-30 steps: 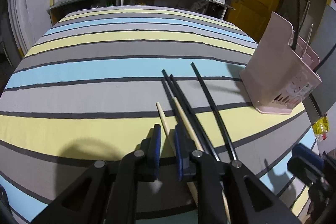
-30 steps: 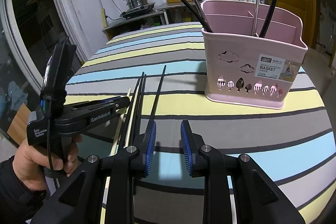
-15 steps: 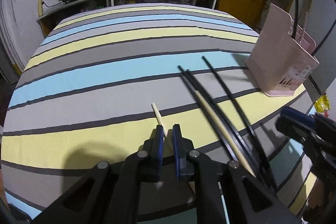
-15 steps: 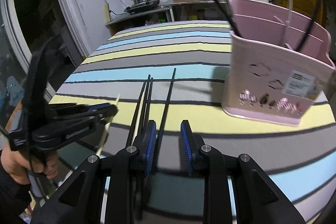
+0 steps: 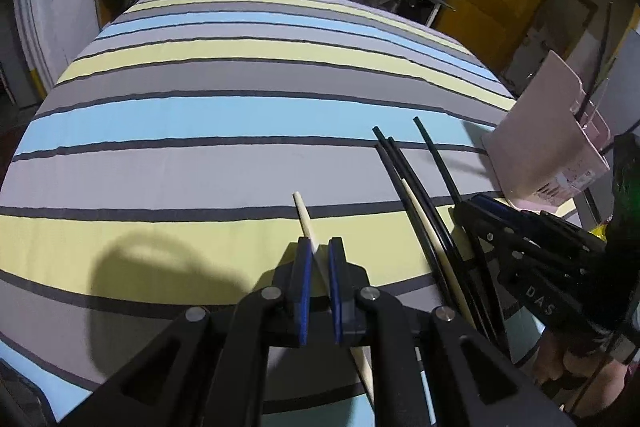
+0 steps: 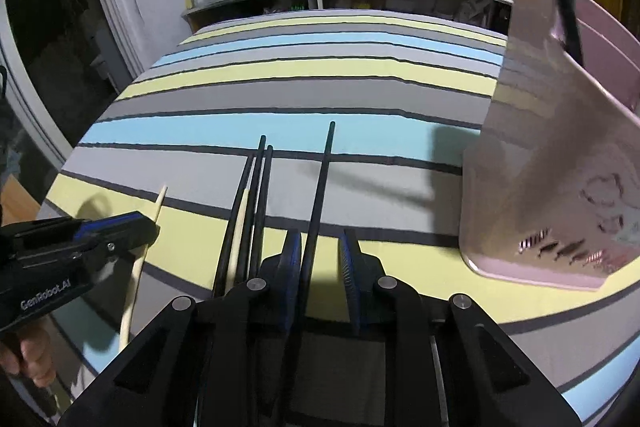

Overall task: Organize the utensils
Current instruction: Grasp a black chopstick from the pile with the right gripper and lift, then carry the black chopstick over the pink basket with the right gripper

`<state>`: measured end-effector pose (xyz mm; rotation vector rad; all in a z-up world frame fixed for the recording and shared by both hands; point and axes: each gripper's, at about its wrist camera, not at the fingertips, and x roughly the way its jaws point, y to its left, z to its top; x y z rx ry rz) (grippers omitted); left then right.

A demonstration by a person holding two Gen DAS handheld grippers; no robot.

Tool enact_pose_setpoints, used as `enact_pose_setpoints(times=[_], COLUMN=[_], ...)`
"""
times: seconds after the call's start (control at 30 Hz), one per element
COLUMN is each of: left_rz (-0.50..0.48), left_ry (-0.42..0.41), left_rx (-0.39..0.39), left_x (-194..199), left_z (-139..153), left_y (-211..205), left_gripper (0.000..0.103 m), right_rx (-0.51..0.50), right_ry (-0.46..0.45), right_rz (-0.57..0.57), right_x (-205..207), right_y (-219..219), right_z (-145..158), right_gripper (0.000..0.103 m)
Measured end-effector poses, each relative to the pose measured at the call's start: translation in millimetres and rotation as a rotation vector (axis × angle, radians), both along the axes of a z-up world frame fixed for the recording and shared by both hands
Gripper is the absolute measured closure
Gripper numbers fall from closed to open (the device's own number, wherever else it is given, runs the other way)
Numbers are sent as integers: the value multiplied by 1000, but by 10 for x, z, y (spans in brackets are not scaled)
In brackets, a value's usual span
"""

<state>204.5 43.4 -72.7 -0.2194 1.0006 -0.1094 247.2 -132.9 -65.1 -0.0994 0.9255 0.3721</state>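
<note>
On the far left we see our left gripper (image 5: 319,255) pinched narrow on a pale wooden chopstick (image 5: 303,214), whose tip pokes out ahead of the blue pads over the striped tablecloth (image 5: 200,115). Just right lies a bunch of black chopsticks (image 6: 256,195) with a second pale one among them. Next, a lone black chopstick (image 6: 320,195) runs between our right gripper's (image 6: 319,251) closing jaws, nearer the left pad. The pink utensil basket (image 6: 552,187) stands at far right.

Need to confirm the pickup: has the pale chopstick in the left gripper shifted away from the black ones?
Yes. The pale chopstick, gripped by the left gripper, now lies clear to the left of the black chopsticks; earlier it lay against them.
</note>
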Motion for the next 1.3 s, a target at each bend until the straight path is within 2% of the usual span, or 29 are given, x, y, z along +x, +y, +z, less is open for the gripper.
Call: enact_pose_setpoints(times=[0.4, 0.5, 0.63, 0.83, 1.03, 1.3], left_rz=[31, 22, 7, 5, -5, -23], left_ry=[57, 53, 27, 20, -34, -124], left_rx=[3, 33, 99, 78, 54, 15], left_x=[230, 265, 253, 239, 117, -135], left_z=[14, 20, 27, 58, 304, 787], left_y=[-1, -23, -107, -57, -34, 7], left_gripper=[92, 92, 95, 97, 97, 97], right_rx=[-27, -38, -44, 22, 49, 105], right_ry=[10, 5, -1, 14, -34, -110], right_rz=[-2, 3, -1, 3, 22, 21], right_x=[98, 110, 126, 83, -67, -326], right_y=[60, 93, 100, 33, -7, -168], right_z=[8, 11, 4, 49, 285, 709], right_gripper=[82, 82, 95, 97, 97, 97])
